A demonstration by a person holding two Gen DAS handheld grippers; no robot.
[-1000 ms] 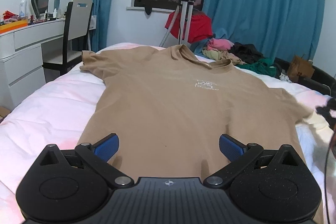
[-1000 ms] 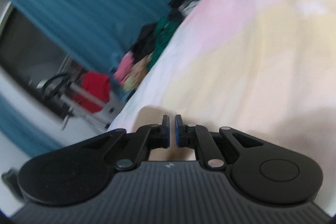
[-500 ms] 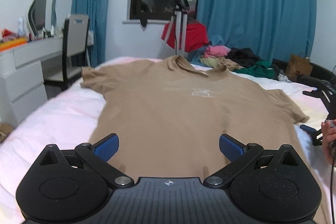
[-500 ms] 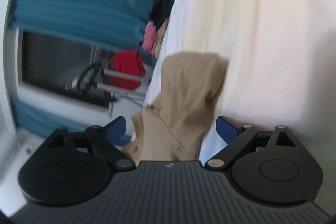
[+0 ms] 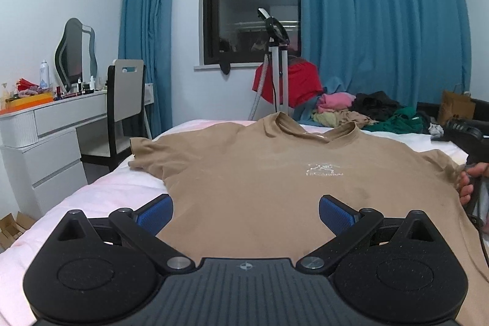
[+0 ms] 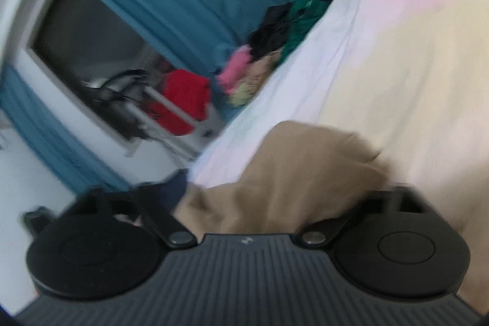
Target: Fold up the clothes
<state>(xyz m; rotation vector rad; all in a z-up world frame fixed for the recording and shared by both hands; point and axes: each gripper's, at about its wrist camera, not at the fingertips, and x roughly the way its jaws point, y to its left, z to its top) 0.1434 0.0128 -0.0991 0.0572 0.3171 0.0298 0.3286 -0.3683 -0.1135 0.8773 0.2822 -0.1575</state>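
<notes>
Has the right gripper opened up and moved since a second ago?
Yes. The right gripper was shut a second ago; now its jaws stand wide around the tan T-shirt sleeve. Against the bedspread, it has closed in on the sleeve.

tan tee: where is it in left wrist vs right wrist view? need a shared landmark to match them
Left wrist: tan tee lies spread across the middle, collar far, hem by the open left gripper.
Right wrist: only a blurred sleeve, bottom centre, between the open right gripper's jaws.
Shared landmark: red cloth on the stand.
</notes>
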